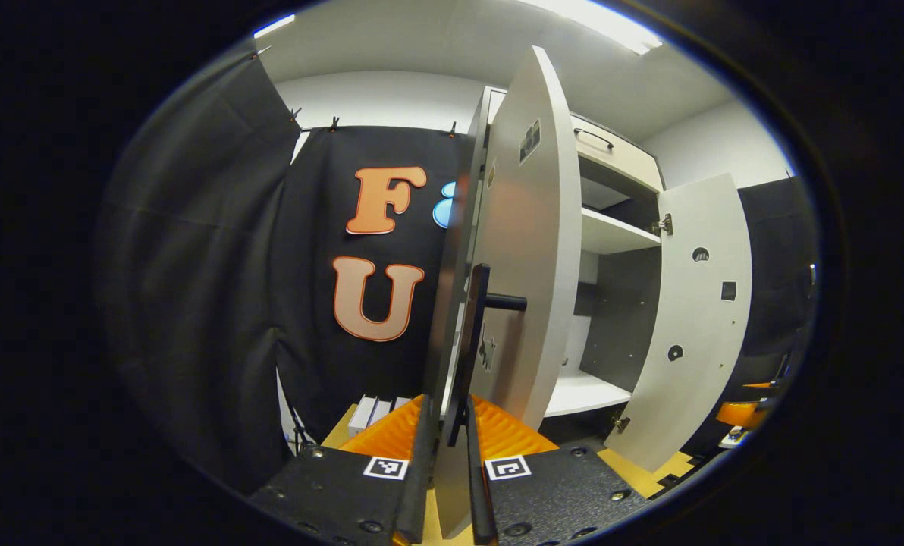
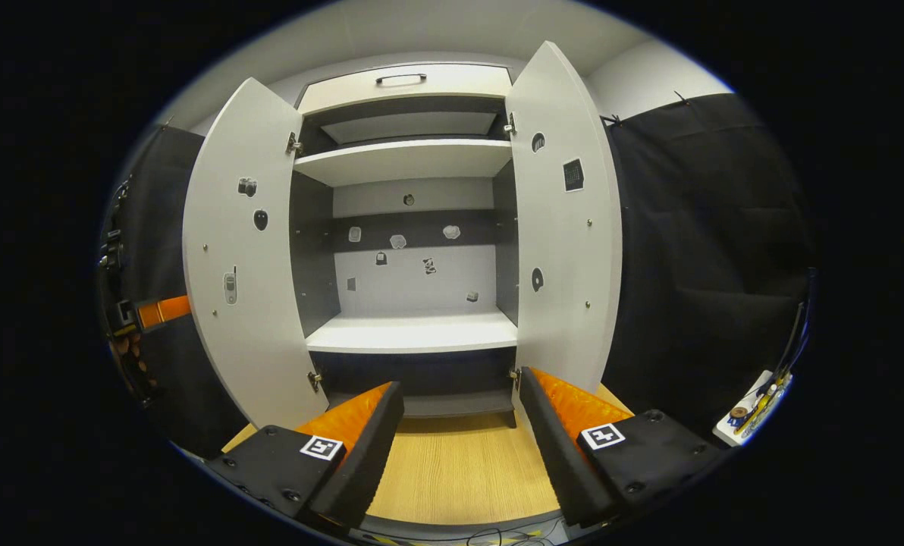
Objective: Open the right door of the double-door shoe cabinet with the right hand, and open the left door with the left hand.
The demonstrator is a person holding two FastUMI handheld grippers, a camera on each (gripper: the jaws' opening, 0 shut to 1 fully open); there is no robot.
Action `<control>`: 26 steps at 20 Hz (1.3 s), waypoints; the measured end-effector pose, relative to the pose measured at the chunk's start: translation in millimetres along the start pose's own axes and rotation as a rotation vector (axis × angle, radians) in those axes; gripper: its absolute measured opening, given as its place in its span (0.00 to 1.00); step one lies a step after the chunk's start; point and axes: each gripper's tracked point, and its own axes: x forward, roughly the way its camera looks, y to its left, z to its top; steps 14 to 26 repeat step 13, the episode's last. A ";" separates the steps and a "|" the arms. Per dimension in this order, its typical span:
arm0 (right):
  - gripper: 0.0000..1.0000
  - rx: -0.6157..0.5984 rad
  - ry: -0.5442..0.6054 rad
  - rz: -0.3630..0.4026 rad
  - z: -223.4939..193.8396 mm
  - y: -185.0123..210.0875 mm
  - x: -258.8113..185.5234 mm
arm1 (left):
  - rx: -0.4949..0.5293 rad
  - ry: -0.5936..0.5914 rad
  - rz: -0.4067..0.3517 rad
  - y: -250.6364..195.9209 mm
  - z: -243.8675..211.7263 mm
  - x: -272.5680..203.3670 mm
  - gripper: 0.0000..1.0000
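Both doors stand wide open. Left gripper (image 1: pixel 450 455) is clamped on the left door (image 1: pixel 532 250) at its handle (image 1: pixel 473 334), a stiff hinged panel; right gripper (image 2: pixel 459 447) hangs apart, facing the cabinet (image 2: pixel 414 334).

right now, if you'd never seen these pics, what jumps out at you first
The shoe cabinet stands wide open in the right gripper view, both doors swung out and its pale shelves bare apart from small stickers on the back wall. In the left gripper view, the left door fills the middle edge-on, with the left gripper closed on its edge below the black handle. The right gripper hangs open before the cabinet, holding nothing.
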 end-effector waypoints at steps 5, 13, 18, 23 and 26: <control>0.98 -0.007 -0.005 -0.012 2.3 -4.2 0.5 | 0.033 -0.058 0.061 10.9 16.1 -4.2 0.41; 0.89 -0.014 -0.014 -0.028 5.4 -9.1 0.6 | -0.017 -0.065 0.003 -10.3 19.5 -18.5 0.76; 0.89 -0.014 -0.014 -0.028 5.4 -9.1 0.6 | -0.017 -0.065 0.003 -10.3 19.5 -18.5 0.76; 0.89 -0.014 -0.014 -0.028 5.4 -9.1 0.6 | -0.017 -0.065 0.003 -10.3 19.5 -18.5 0.76; 0.89 -0.014 -0.014 -0.028 5.4 -9.1 0.6 | -0.017 -0.065 0.003 -10.3 19.5 -18.5 0.76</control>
